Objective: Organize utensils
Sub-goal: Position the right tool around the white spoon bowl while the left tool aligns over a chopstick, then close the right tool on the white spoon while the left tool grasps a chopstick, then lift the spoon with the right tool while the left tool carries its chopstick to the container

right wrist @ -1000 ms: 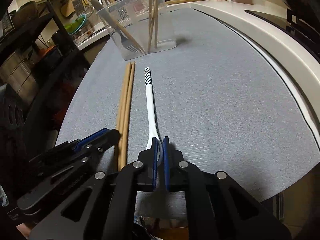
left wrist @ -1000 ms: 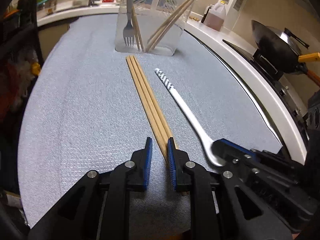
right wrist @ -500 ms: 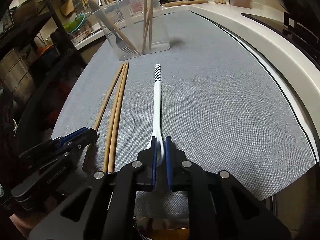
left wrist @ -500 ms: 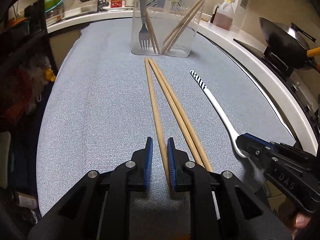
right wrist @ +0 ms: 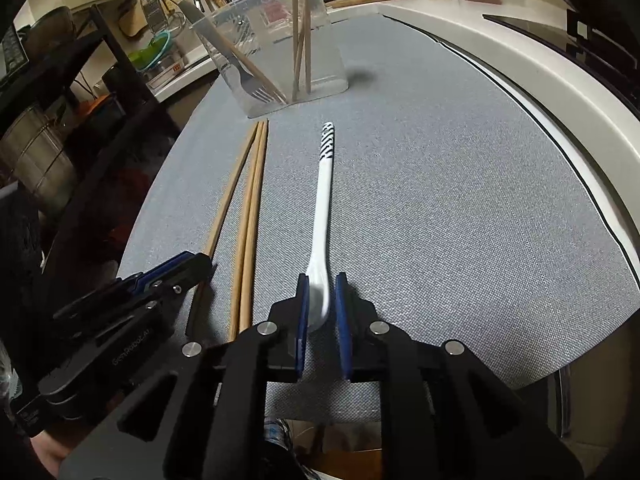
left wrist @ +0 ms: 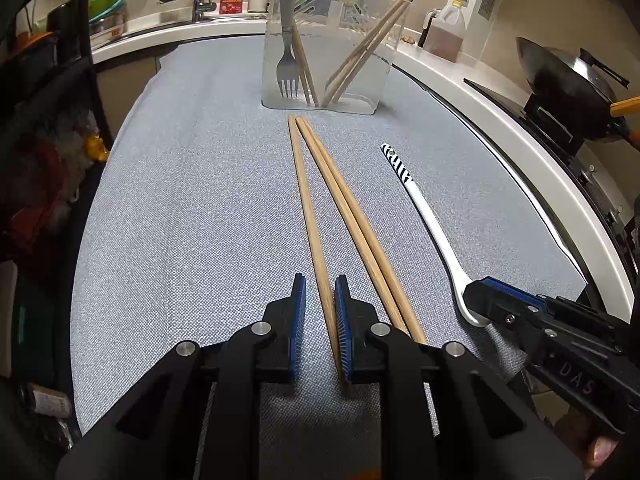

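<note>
Kitchen counter (left wrist: 452, 80) w/ a grey-blue woven mat (left wrist: 192, 208) filling most of both views; sink tap, bottles & a dish rack along the top edge, a wok (left wrist: 568, 76) on the stove at upper right of the left-wrist view, a jug of brown liquid (left wrist: 444, 36) beside it. Top centre: clear plastic container (left wrist: 332, 40) standing on the mat, holding a metal fork (left wrist: 287, 64) tines-down & several wooden chopsticks leaning on its walls. Just below it, 3 loose chopsticks (left wrist: 340, 216) lie lengthwise on the mat, far tips near the container's base; 2 lie touching side by side, the 3rd splays off to their left. Left gripper (left wrist: 320, 312) at bottom centre, fingers slightly apart w/ that single chopstick between them, against the right pad, a gap on the left side. White spoon (right wrist: 323, 208) w/ black-striped handle end lies right of the chopsticks, well apart from them. Right gripper (right wrist: 322, 308) straddles the spoon bowl; its fingers have just been opening, bowl between the pads w/ gaps visible, spoon resting on the mat. Nothing lies between utensils & container.
</note>
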The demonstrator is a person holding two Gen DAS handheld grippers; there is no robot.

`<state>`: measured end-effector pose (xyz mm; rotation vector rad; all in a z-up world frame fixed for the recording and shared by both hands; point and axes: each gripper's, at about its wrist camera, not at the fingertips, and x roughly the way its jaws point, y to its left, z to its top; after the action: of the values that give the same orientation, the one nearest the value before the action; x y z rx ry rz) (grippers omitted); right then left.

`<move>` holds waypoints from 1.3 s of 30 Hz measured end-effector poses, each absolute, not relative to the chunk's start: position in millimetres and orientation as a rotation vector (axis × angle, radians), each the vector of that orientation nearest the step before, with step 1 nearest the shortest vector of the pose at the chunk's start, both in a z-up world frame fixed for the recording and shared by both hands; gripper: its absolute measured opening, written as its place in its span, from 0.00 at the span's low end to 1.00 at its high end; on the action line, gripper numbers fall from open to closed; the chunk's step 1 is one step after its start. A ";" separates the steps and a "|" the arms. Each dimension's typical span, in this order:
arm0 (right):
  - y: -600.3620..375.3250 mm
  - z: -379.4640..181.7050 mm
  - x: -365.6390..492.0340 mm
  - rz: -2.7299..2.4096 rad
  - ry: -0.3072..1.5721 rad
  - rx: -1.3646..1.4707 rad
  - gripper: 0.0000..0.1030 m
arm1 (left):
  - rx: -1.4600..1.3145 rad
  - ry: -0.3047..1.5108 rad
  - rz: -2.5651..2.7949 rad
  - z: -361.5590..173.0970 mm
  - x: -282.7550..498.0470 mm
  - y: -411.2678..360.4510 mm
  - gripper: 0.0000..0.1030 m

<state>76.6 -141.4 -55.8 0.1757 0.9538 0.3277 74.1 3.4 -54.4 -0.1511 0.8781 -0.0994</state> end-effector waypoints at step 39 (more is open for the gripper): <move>-146.6 -25.5 50.7 0.192 0.794 0.033 0.10 | -0.073 0.815 -0.034 -42.7 59.1 7.6 0.06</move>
<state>50.7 -146.6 -25.5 0.0334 0.7935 0.1922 59.1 7.6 -42.7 -0.0731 0.8151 -0.0335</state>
